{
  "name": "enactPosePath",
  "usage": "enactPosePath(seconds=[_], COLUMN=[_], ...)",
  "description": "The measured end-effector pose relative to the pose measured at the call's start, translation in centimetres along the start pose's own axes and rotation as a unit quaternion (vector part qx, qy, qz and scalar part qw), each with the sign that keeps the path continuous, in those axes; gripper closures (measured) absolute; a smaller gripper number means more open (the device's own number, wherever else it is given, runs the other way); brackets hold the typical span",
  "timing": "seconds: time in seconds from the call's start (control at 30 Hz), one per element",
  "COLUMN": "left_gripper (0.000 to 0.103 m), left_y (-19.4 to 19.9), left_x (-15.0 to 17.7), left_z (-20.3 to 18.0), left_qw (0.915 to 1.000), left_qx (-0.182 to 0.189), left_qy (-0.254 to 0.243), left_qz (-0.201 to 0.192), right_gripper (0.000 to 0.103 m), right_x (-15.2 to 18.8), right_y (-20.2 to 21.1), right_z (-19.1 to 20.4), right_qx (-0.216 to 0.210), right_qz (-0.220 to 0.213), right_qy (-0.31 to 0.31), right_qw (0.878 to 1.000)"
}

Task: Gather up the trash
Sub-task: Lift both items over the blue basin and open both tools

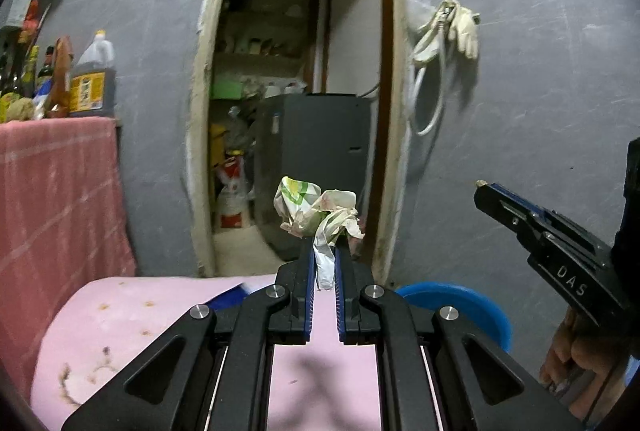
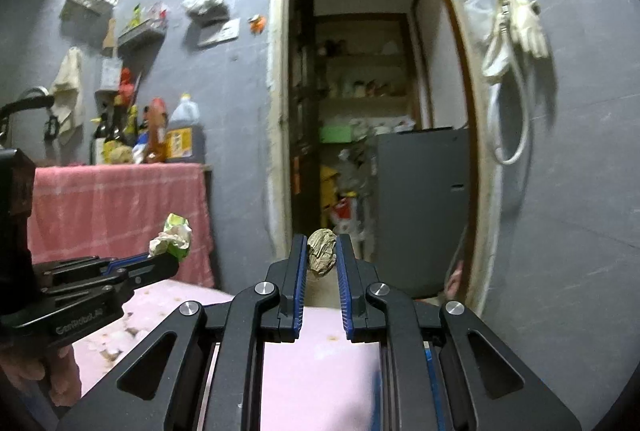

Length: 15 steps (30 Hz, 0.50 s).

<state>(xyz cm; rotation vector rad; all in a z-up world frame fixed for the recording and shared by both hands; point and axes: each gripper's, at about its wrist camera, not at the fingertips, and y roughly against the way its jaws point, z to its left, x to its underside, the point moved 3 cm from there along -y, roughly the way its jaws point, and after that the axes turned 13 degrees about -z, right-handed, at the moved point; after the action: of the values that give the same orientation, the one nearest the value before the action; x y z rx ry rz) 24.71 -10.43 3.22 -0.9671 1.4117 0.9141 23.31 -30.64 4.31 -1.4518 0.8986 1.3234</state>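
Trash first: a crumpled white-and-green wrapper (image 1: 316, 215) is pinched at its twisted tail between the blue pads of the left gripper (image 1: 324, 251), with most of the wad sticking out past the tips, and a small brownish paper ball (image 2: 321, 253) is clamped between the narrowed fingers of the right gripper (image 2: 321, 251). Both are held up in the air over a pink table top (image 1: 132, 315) that's dotted with crumbs and stains. The two grippers are kept apart, with free air between them. Off the right edge of the table a blue round rim (image 1: 460, 301) is seen, partly hidden. Further back on the left, a pink checked cloth (image 2: 120, 207) is draped over a counter edge, topped with bottles and a big oil jug (image 1: 94, 79). Straight ahead an open doorway (image 2: 360, 111) is cut into the grey wall, with a dark grey appliance (image 2: 424, 207) standing just inside and cluttered shelves behind. White gloves (image 2: 524, 25) and a looped hose are hung on the wall right of the frame.
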Motion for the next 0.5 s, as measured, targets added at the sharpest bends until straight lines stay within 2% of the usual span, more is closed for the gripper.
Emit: enactPosePath(seconds=[0.3, 0.5], left_gripper=[0.096, 0.096], left_y=[-2.6, -5.1], left_x=[-0.2, 1.0], left_z=[-5.0, -7.2], left_qw=[0.9992, 0.9978], left_qx=[0.039, 0.048], left_qy=[-0.001, 0.026], left_qz=[0.003, 0.039], right_gripper=[0.090, 0.090], right_x=[0.1, 1.0], right_y=[1.9, 1.8], right_z=[-5.8, -9.2], right_qx=[0.061, 0.097], right_qz=[0.000, 0.028], right_qy=[-0.020, -0.054], right_qw=[0.998, 0.993])
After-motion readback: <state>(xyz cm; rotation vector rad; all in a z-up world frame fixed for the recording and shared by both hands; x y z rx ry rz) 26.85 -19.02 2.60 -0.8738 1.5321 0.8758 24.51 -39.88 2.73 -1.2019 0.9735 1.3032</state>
